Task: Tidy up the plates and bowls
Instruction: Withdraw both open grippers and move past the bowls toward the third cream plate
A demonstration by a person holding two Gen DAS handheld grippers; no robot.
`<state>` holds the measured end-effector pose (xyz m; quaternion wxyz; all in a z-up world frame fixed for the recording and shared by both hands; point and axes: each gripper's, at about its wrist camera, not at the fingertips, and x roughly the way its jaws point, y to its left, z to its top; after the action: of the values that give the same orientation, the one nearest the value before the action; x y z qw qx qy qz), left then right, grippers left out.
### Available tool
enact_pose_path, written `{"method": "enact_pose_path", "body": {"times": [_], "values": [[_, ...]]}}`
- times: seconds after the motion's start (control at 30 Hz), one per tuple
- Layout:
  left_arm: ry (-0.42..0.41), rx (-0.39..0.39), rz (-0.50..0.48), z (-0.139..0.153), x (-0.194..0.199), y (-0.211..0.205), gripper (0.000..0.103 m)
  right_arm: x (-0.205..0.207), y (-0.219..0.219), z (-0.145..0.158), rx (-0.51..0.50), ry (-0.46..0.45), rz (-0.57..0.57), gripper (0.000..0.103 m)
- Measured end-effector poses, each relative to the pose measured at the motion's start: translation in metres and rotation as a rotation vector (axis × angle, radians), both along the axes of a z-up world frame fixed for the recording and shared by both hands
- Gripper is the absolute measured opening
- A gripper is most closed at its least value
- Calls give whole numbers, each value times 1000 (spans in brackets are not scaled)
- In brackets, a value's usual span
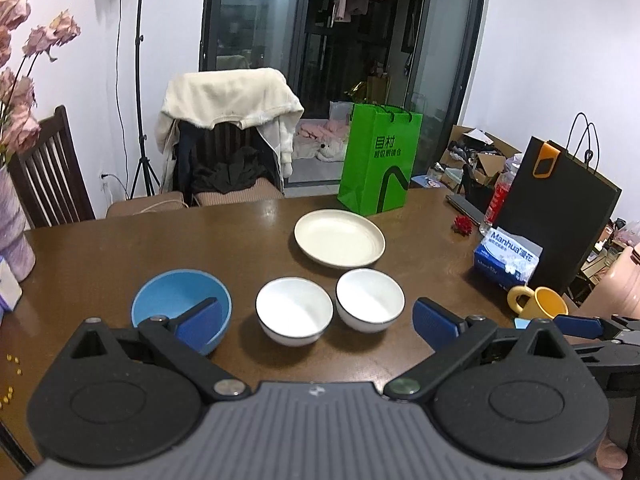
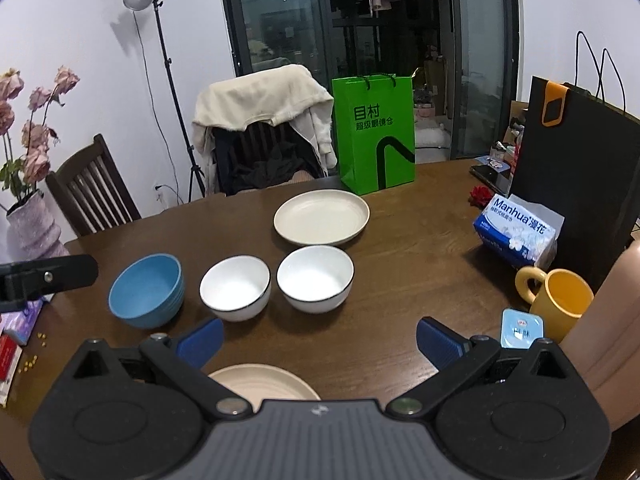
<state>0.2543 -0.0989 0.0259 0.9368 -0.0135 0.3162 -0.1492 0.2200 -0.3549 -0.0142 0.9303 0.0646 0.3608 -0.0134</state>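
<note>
On the brown table [image 2: 420, 240], three bowls are lined up at twelve o'clock of the right gripper [image 2: 320, 344], whose jaws are spread wide: a blue bowl [image 2: 146, 290] at ten, a left white bowl [image 2: 235, 287] and a right white bowl [image 2: 315, 278] set almost touching. Bare wood is left between the blue bowl and the left white bowl. A cream plate [image 2: 321, 218] lies just behind the right white bowl, backed by a green bag [image 2: 374, 132]. At six, a second cream plate [image 2: 264, 382] sits under the gripper. At three, passage is narrowed by a yellow mug [image 2: 554, 298], a tissue pack [image 2: 516, 232] and a black bag [image 2: 580, 184]. Open wood is seen at one to two o'clock.
</note>
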Motion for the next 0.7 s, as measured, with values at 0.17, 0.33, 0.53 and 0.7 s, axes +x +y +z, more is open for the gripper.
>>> {"method": "enact_pose_path", "body": {"times": [0.17,0.33,0.53,0.7], "values": [[4,1,-3,2,19,-2,103,18,-6,7,-2,-11,-18,103],[5,14,-12,2,38,-7,103,38,-10,9,-6,-14,-30,103],[24,7,-9,0,66,-10,103,61,-15,6,-11,-5,-33,103],[29,9,-4,0,90,-15,103,81,-19,1,-11,8,-40,103]]}}
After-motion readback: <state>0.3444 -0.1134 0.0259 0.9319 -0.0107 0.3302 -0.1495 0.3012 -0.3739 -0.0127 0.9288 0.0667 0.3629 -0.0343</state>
